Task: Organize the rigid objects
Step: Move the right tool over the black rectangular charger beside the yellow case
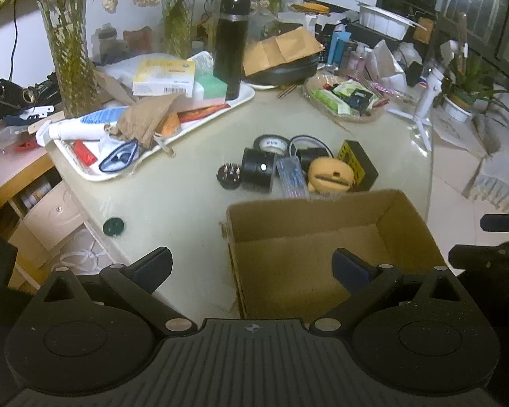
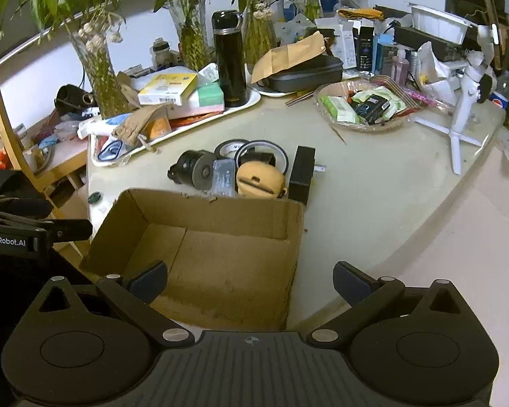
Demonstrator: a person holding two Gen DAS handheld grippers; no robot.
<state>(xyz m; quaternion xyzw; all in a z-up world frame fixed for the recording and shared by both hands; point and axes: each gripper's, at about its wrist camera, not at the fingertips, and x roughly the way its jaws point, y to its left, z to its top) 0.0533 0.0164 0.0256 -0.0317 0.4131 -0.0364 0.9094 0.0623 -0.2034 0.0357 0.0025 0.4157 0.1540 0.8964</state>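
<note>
- cardboard box (image 1: 322, 257): plain brown inside and out
- tabletop (image 1: 173, 196): pale cream
- round case (image 2: 259, 180): tan yellow
- block (image 1: 356, 162): black, with a yellow dotted face
- thermos (image 2: 230, 57): glossy black
- tray (image 1: 200, 125): white
- small cap (image 1: 113, 226): dark green

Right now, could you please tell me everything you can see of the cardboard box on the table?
The cardboard box is plain brown corrugated card, open-topped and upright, with nothing visible inside it. Its rim looks rough and its floor shows a crease and some dark specks. It stands on the pale table near the front edge, just before the cluster of small items. Both tongs are open and hover near it without touching it.
</note>
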